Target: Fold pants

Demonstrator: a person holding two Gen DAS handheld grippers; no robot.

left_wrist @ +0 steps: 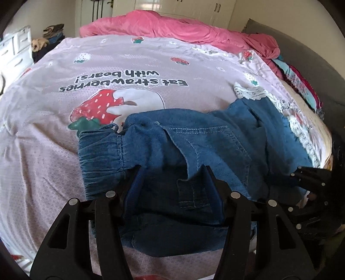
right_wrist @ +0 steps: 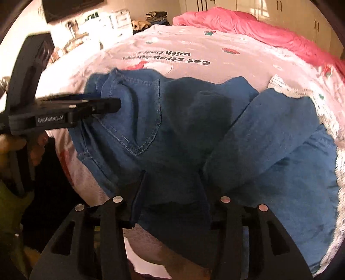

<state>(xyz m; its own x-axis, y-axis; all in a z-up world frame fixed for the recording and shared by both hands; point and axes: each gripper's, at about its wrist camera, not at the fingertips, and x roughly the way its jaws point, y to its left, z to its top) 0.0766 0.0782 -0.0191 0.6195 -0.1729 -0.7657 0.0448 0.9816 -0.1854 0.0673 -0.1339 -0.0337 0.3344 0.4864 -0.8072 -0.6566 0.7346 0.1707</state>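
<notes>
- Bedroom surroundings are seen: a bed is covered by a pale lilac sheet (left_wrist: 54,120) printed with strawberries and the words "Eat strawberries with bears!", and a pink duvet (left_wrist: 172,28) is bunched along its far edge.
- White cupboard doors (left_wrist: 194,8) are seen behind the bed, and a white drawer unit (left_wrist: 15,51) stands to the left, with piled clothes (left_wrist: 51,34) beside it.
- Blue denim pants (left_wrist: 194,140) are spread across the near part of the sheet, the elastic waistband at the left and the legs running off to the right over a white lace trim (left_wrist: 252,92).
- The left gripper (left_wrist: 172,170) is held low over the waist end, pointing forward along the bed; its fingers are spread apart, with denim lying between them, and no pinch can be seen.
- In the right wrist view the left gripper (right_wrist: 116,105) is seen side-on, level, its tip touching the waistband, the handle wrapped by a hand (right_wrist: 13,148).
- The right gripper (right_wrist: 172,172) is held low over the middle of the pants, its fingers likewise parted with cloth lying between them.
</notes>
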